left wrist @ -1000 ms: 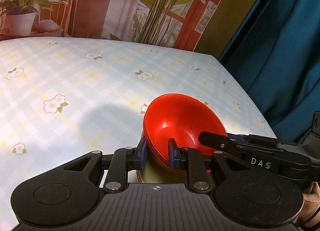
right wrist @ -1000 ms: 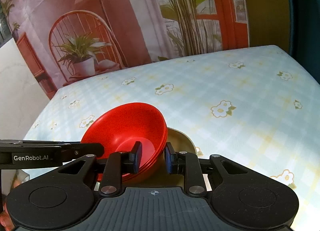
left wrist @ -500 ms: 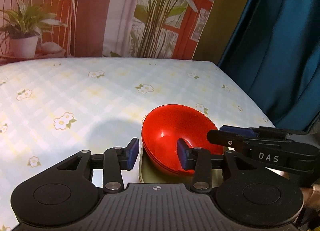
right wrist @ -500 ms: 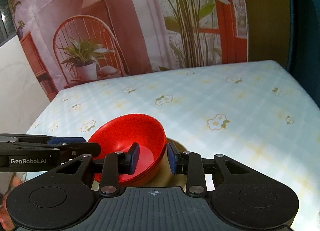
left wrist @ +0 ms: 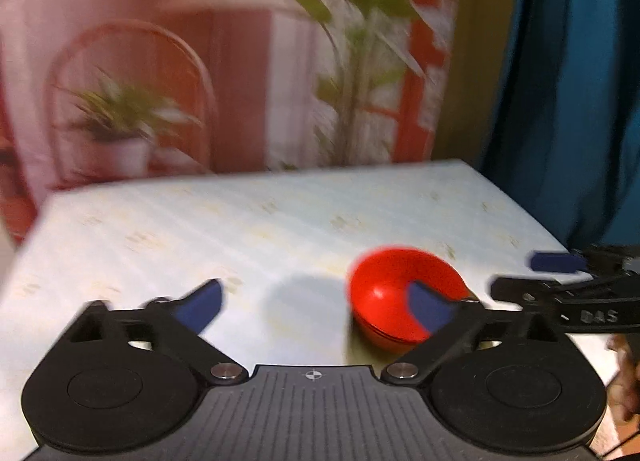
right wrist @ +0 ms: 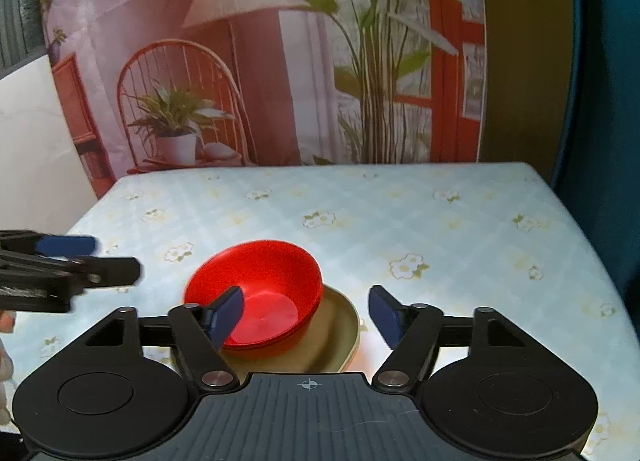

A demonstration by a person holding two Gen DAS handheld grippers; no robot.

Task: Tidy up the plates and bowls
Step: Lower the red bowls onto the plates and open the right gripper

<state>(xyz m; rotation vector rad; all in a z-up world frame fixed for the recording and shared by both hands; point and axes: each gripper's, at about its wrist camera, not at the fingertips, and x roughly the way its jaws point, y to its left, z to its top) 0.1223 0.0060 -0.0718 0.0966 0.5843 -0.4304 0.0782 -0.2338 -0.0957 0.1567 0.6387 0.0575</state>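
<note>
A stack of red bowls (right wrist: 260, 293) sits on an olive green plate (right wrist: 340, 337) on the flowered tablecloth. The bowls also show in the blurred left wrist view (left wrist: 400, 297). My right gripper (right wrist: 308, 315) is open and empty, raised above and just behind the stack. My left gripper (left wrist: 316, 307) is open and empty, pulled back to the left of the bowls. Each gripper shows at the edge of the other's view: the left one in the right wrist view (right wrist: 72, 261), the right one in the left wrist view (left wrist: 560, 281).
The table (right wrist: 440, 229) with its pale blue flowered cloth ends at a printed backdrop behind. A dark teal curtain (left wrist: 568, 101) hangs past the right edge. A white panel (right wrist: 36, 141) stands at the far left.
Both grippers have opened wide and let go of the bowl rim. Both have pulled back and up from the stack. The bowls now rest on the plate.
</note>
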